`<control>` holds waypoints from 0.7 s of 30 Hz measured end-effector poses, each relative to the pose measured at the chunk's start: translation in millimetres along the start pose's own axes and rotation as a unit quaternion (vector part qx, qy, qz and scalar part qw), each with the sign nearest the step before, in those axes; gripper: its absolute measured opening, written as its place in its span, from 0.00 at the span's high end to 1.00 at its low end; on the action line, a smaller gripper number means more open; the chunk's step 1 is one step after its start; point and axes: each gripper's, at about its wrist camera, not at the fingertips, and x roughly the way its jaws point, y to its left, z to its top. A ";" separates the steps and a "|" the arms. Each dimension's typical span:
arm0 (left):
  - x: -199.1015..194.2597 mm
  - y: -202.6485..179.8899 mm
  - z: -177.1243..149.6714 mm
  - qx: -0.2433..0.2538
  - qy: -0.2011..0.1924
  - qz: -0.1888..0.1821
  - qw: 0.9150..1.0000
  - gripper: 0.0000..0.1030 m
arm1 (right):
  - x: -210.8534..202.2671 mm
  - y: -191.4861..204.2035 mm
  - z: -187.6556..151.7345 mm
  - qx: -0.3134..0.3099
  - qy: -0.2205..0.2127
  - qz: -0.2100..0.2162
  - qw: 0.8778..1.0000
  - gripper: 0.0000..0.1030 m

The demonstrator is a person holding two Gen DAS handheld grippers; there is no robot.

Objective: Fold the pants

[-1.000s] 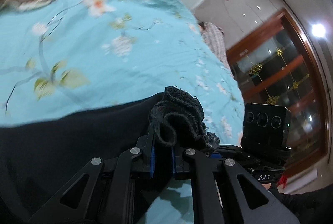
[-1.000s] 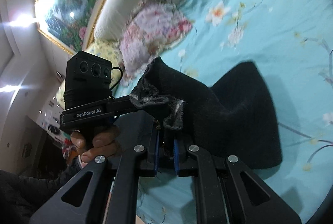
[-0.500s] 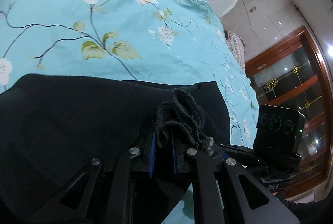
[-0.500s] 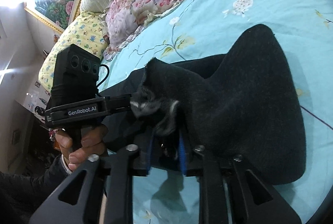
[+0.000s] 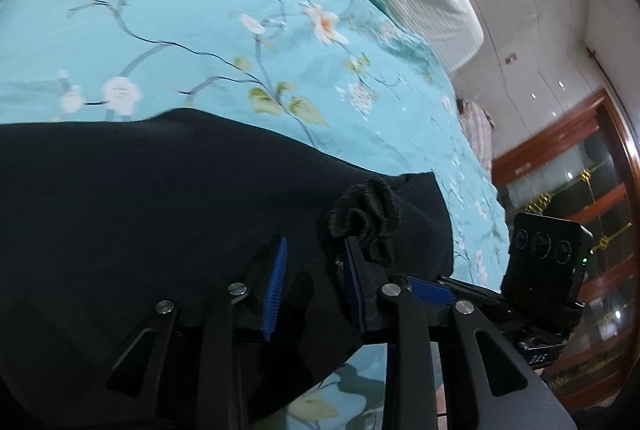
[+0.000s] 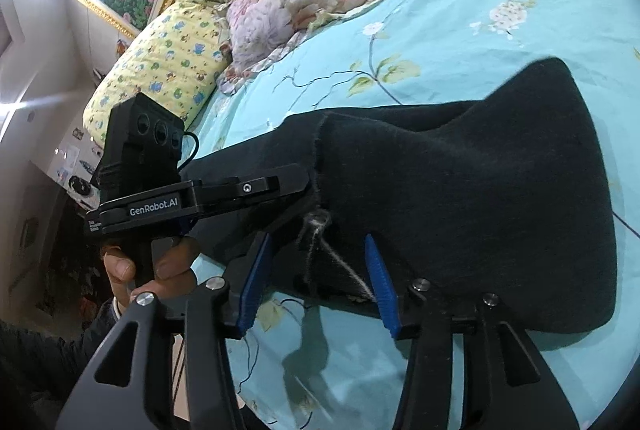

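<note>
Black fleecy pants [image 6: 460, 190] bunched on floral teal bedsheet [image 6: 460, 38].

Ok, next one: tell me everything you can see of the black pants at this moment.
The black pants look like thick, fuzzy knit, folded over themselves and lying on the turquoise floral bedsheet. A frayed, greyish edge sits between the right gripper pads, which are opening and no longer press it. A bunched, ruffled bit of cuff stands by the left gripper, whose jaws are also opening; it leans on one pad. A seam runs down the near fold.
</note>
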 end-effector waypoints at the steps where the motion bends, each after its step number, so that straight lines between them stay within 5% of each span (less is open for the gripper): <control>1: -5.3 1.3 -1.7 -0.003 -0.006 0.005 1.000 0.70 | 0.1 2.1 0.0 -0.002 0.001 0.002 1.000 0.51; 14: -69.0 30.9 -26.7 -0.073 -0.082 0.045 0.993 0.57 | 2.6 29.8 14.7 -0.045 0.007 0.008 0.999 0.51; 21: -113.7 41.0 -64.3 -0.121 -0.163 0.092 0.975 0.45 | 15.7 43.2 24.4 -0.070 0.017 0.014 0.997 0.51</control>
